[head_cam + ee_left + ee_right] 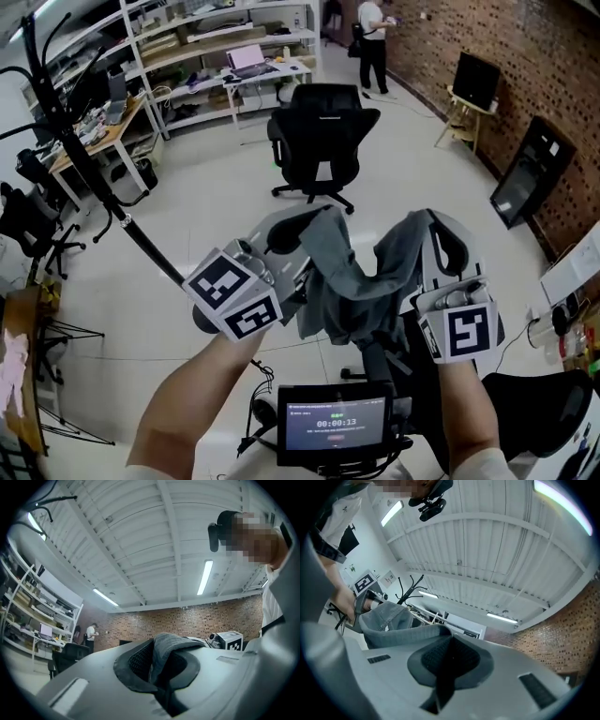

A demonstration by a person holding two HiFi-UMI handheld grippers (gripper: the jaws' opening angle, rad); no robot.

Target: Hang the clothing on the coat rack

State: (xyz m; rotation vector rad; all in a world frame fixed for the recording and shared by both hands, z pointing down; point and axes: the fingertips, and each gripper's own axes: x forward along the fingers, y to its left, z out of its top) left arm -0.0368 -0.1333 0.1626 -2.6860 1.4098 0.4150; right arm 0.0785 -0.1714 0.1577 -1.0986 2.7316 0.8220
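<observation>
The left gripper (286, 236) and right gripper (448, 246) are each clamping the grey garment (349, 274) in closed jaws at frame centre. The coat rack (89, 164) is standing at upper left.

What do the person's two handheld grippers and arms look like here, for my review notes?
The left gripper and right gripper have smooth light-grey moulded shells with black mesh-textured pads inset near the tips. Each carries a white cube printed with black square markers: left cube, right cube. The forearms are bare; short white sleeves show at the head view's bottom edge.
</observation>
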